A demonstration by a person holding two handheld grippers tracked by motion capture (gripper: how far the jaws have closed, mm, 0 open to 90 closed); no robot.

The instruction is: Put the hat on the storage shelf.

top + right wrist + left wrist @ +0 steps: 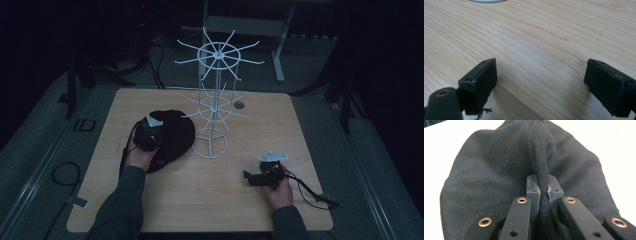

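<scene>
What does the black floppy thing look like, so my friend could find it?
Start at the wooden table and find the tall white wire rack. Just left of its round base lies a black cloth hat, pinched by the left gripper. It is the only soft, dark thing there.

text: none readable | labels: none | brands: none | numbers: none | signs: none, the room was dim where I stood

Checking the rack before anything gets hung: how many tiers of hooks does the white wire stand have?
2. The upper tier crowns the white wire stand; the smaller lower tier sits halfway down its pole, right of the black cloth.
</scene>
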